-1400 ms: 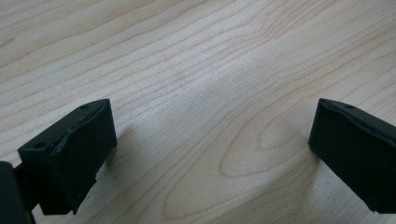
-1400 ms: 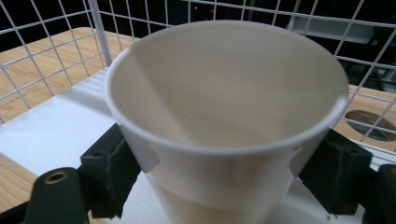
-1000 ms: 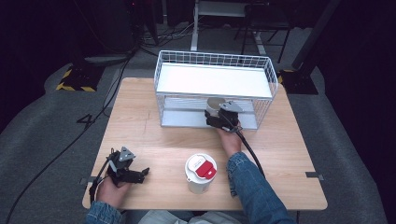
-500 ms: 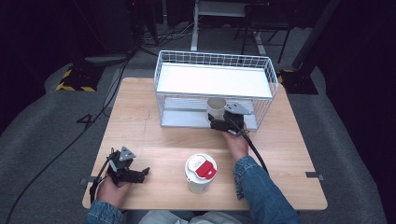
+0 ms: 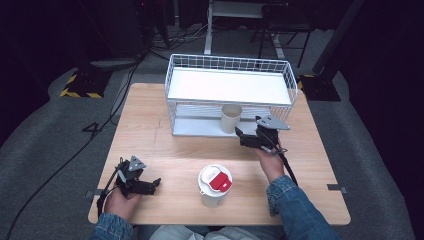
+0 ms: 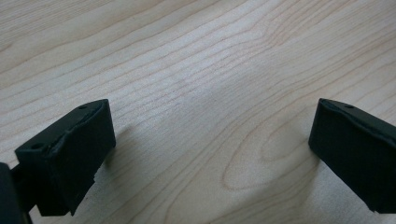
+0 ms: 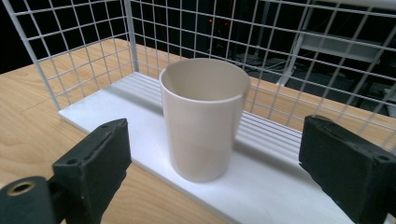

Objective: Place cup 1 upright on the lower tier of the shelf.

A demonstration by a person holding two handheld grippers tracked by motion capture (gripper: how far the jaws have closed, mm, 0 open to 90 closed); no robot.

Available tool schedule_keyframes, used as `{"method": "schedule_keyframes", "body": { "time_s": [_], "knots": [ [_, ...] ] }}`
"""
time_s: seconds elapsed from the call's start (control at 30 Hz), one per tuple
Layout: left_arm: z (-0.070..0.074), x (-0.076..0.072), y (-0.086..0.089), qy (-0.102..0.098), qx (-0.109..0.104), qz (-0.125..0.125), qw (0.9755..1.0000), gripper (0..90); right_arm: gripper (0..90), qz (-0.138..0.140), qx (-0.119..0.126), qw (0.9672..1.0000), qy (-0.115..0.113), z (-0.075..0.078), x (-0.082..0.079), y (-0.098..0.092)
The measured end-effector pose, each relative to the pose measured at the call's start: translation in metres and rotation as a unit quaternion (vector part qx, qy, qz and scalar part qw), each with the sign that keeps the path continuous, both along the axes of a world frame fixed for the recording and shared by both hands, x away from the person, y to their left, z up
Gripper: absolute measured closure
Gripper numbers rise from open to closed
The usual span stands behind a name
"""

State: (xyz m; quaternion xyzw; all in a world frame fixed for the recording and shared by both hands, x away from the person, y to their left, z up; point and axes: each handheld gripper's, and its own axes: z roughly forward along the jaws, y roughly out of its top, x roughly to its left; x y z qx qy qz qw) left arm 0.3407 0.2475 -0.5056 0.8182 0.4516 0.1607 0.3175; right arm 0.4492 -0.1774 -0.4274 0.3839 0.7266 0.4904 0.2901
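A plain cream cup (image 5: 231, 118) (image 7: 203, 116) stands upright on the white lower shelf (image 7: 280, 191) of the wire rack (image 5: 172, 75). My right gripper (image 5: 241, 136) (image 7: 219, 137) hangs just in front of that shelf, pointing at the cup. Its jaws have just been opening and now stand wide; the cup is ahead of them and untouched. At the table's near left, my left gripper (image 5: 151, 184) (image 6: 212, 135) rests low over bare wood, open, with nothing between its fingers.
A white lidded cup with a red tab (image 5: 215, 182) stands near the front edge of the wooden table (image 5: 150, 125), between the two hands. The rack's white top shelf (image 5: 230, 85) overhangs the cream cup. Dark floor and cables surround the table.
The right gripper has let go of the cream cup, leaving it on the lower shelf, and has drawn back toward the right and up. The left hand has stayed put.
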Motion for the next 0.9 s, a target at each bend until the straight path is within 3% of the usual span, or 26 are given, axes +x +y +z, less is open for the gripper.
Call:
{"method": "schedule_keyframes", "body": {
  "time_s": [0.2,0.53,0.83,0.9],
  "knots": [
    [0.0,0.002,-0.001,-0.002,-0.002,0.001,1.0,1.2,9.6,0.004,-0.004,1.0,0.004,0.012,-0.015,-0.021],
    [0.0,0.003,-0.001,-0.002,-0.002,0.003,1.0,1.4,9.7,0.016,-0.009,0.9998,0.004,0.019,-0.041,-0.045],
    [0.0,0.002,-0.001,-0.002,-0.002,0.002,1.0,1.7,9.8,0.023,-0.014,0.9989,0.038,0.013,-0.063,-0.074],
    [0.0,0.002,-0.001,-0.002,-0.002,0.002,1.0,1.6,10.0,0.033,-0.012,0.9977,0.058,0.005,-0.071,-0.083]
  ]
}}
